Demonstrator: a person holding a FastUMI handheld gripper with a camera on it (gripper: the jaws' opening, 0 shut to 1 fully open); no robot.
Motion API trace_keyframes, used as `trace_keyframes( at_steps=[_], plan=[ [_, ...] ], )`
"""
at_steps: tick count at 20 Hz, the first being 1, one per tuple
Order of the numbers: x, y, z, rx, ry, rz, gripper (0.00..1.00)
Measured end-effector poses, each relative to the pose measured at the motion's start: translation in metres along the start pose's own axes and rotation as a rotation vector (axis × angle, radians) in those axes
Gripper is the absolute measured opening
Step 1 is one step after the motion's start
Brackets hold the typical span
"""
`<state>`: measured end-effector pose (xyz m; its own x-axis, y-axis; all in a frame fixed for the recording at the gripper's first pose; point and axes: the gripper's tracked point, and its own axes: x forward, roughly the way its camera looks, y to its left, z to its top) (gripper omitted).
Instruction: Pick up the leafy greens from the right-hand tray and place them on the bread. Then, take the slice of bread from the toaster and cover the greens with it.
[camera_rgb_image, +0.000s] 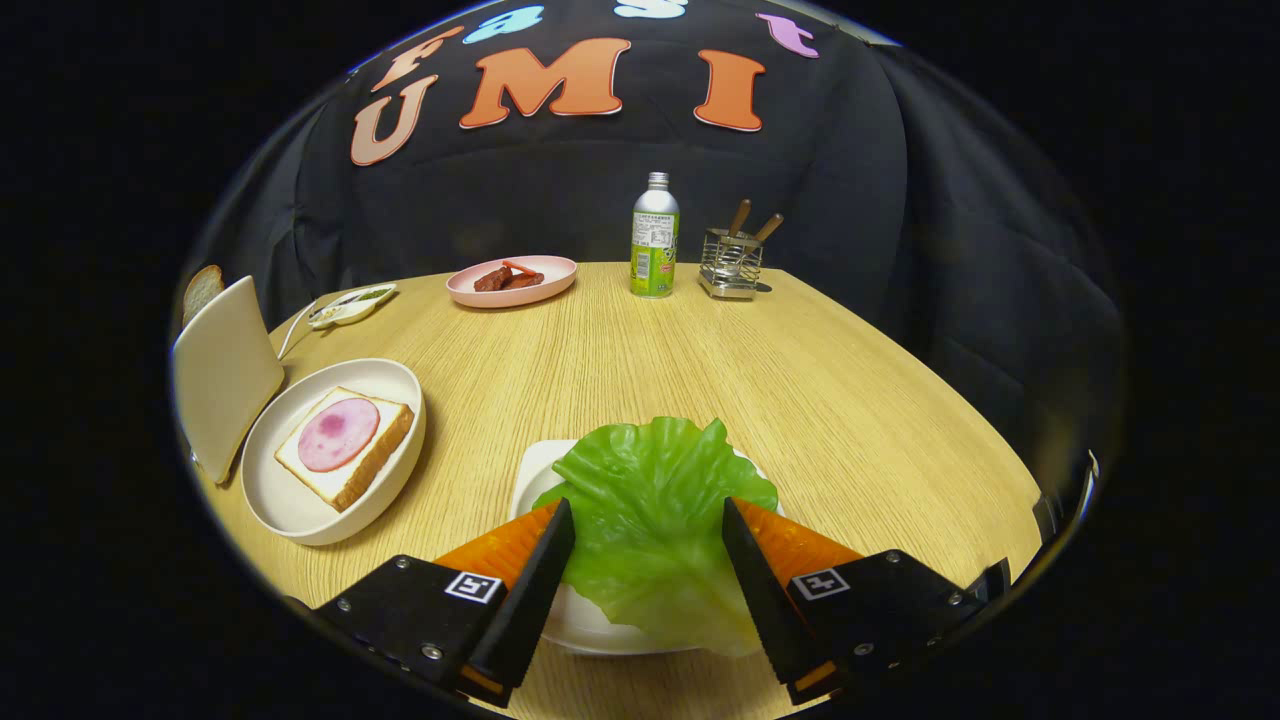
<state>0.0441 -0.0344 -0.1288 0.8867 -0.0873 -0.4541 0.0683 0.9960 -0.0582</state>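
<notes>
A green lettuce leaf (650, 500) lies on a small white tray (533, 472) right in front of me. My gripper (648, 522) is open, one finger on each side of the leaf, which spreads between them and past their tips. To the left, a slice of bread (388, 448) topped with a round of ham (338, 434) rests in a white bowl-like plate (290, 520). Left of that plate stands a cream toaster (225, 375) with a slice of bread (201, 291) sticking out of its top.
At the table's far side are a pink plate (512, 285) with dark food pieces, a green and white bottle (654, 240) and a wire utensil holder (731, 265). A small dish (350, 303) lies beyond the toaster. The round wooden table (800, 400) drops off on the right.
</notes>
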Motion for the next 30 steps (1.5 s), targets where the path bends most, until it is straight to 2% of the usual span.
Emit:
trace_keyframes(
  at_steps=[4,8,9,12,15,17,21,30],
  plan=[
    [-0.001,0.004,-0.001,0.012,-0.003,0.01,0.87],
    [0.001,0.009,-0.001,0.026,0.001,0.025,0.7],
    [0.0,0.01,-0.001,0.024,0.0,0.028,0.61],
    [0.0,0.007,0.0,0.022,-0.003,0.008,0.42],
    [0.003,0.004,0.001,0.031,-0.003,-0.012,0.15],
    [0.002,0.002,0.004,0.031,-0.012,-0.026,0.06],
    [-0.008,0.003,0.018,0.024,-0.048,-0.042,0.02],
    [-0.035,0.045,0.052,-0.013,-0.115,0.027,0.02]
  ],
)
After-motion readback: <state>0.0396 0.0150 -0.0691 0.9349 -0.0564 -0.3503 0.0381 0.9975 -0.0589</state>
